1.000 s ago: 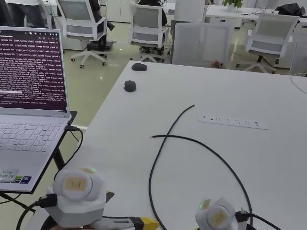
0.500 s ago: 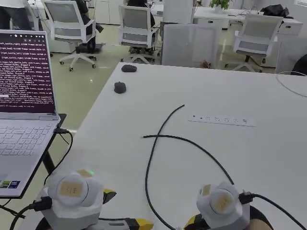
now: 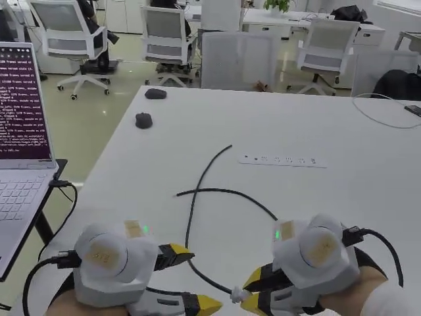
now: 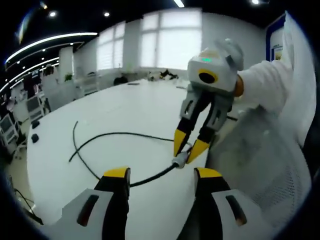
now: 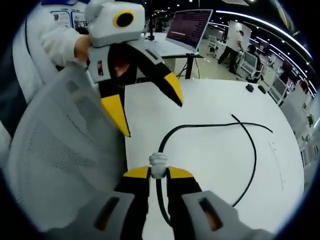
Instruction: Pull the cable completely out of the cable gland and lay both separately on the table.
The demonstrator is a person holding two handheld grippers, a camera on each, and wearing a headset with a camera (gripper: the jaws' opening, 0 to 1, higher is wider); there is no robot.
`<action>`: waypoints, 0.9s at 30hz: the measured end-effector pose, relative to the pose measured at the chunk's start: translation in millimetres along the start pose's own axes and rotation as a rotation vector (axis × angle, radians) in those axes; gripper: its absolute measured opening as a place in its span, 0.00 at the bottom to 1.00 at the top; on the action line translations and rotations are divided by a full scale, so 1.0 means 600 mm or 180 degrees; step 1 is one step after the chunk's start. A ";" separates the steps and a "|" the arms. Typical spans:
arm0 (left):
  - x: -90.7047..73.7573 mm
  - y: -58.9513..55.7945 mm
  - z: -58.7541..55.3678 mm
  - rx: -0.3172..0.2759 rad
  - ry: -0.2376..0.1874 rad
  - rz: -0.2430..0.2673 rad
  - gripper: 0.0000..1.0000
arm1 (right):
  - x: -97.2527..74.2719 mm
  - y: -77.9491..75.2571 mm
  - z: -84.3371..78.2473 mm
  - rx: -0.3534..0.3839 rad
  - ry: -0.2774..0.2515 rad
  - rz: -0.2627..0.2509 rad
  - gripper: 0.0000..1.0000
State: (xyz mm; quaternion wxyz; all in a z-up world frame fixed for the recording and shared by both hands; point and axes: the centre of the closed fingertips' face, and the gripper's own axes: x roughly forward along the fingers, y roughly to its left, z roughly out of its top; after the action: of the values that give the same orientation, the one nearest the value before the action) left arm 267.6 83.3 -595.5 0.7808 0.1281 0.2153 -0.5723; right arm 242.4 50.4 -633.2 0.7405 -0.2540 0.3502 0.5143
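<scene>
Head view: one white worktop [image 3: 342,210] takes up most of the picture, with its near edge and right side cut off. One open laptop [image 3: 20,131] stands on a stand to the left, its left part out of frame and its screen text too small to read. Beyond the far edge stand several office chairs, which are partly hidden, so no firm count can be given.

In the right gripper view, a grey mesh chair back [image 5: 55,150] hides the lower left of the worktop.

There are two grippers, low in the head view. The left gripper [image 3: 191,280] has its yellow-tipped jaws spread wide and holds nothing. The right gripper [image 3: 248,294] has its jaws pressed together, pinching the cable gland [image 3: 236,295]. The hands behind them are cut off at the bottom edge.

One black cable [image 3: 227,191] lies in a loose loop that crosses itself mid-worktop, with one free end near the power strip [image 3: 283,160], a single white one lying flat. The cable's near end runs into the gland, close to the front edge.

Two dark mice lie near the far left corner, one [image 3: 143,120] nearer than the other [image 3: 156,93].

Smallest is the single pale gland. In the right gripper view it sits between that gripper's own tips, and the cable rises out of it. Whether the dark line below it is cable or shadow is hard to tell.
</scene>
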 end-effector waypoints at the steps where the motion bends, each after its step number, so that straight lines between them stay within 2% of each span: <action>1: 0.002 -0.003 0.003 0.0023 0.0006 -0.0039 0.50 | -0.004 0.002 0.002 -0.0032 0.0003 0.0001 0.10; 2: 0.004 -0.005 0.004 0.0051 0.0014 -0.0081 0.46 | -0.008 0.004 0.003 -0.0062 0.0006 -0.0002 0.10; 5: 0.009 -0.027 0.017 0.0270 -0.0034 -0.0345 0.43 | -0.023 0.008 0.011 -0.0179 -0.0007 -0.0007 0.10; 9: 0.014 -0.049 0.030 0.0324 -0.0114 -0.0622 0.39 | -0.044 0.012 0.030 -0.0302 -0.0103 -0.0029 0.10; 13: 0.018 -0.053 0.036 0.0386 -0.0145 -0.0677 0.31 | -0.060 0.015 0.044 -0.0422 -0.0188 -0.0051 0.10; 14: 0.017 -0.057 0.046 0.0349 -0.0242 -0.0711 0.29 | -0.064 0.018 0.048 -0.0455 -0.0210 -0.0047 0.10; 16: 0.015 -0.062 0.057 0.0336 -0.0346 -0.0764 0.28 | -0.070 0.023 0.052 -0.0545 -0.0238 -0.0037 0.10; 20: 0.013 -0.065 0.061 0.0298 -0.0372 -0.0804 0.26 | -0.079 0.027 0.055 -0.0671 -0.0272 -0.0032 0.10; 24: 0.005 -0.066 0.070 0.0247 -0.0469 -0.0831 0.25 | -0.091 0.030 0.060 -0.0837 -0.0296 -0.0054 0.10; 27: -0.001 -0.079 0.076 0.0215 -0.0530 -0.0968 0.20 | -0.100 0.033 0.070 -0.0914 -0.0363 -0.0054 0.10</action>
State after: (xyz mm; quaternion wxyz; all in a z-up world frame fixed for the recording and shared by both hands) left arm 231.1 48.7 -553.4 0.6956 0.0724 0.1475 -0.6994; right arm 220.8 52.9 -560.5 0.7196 -0.3306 0.2282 0.5664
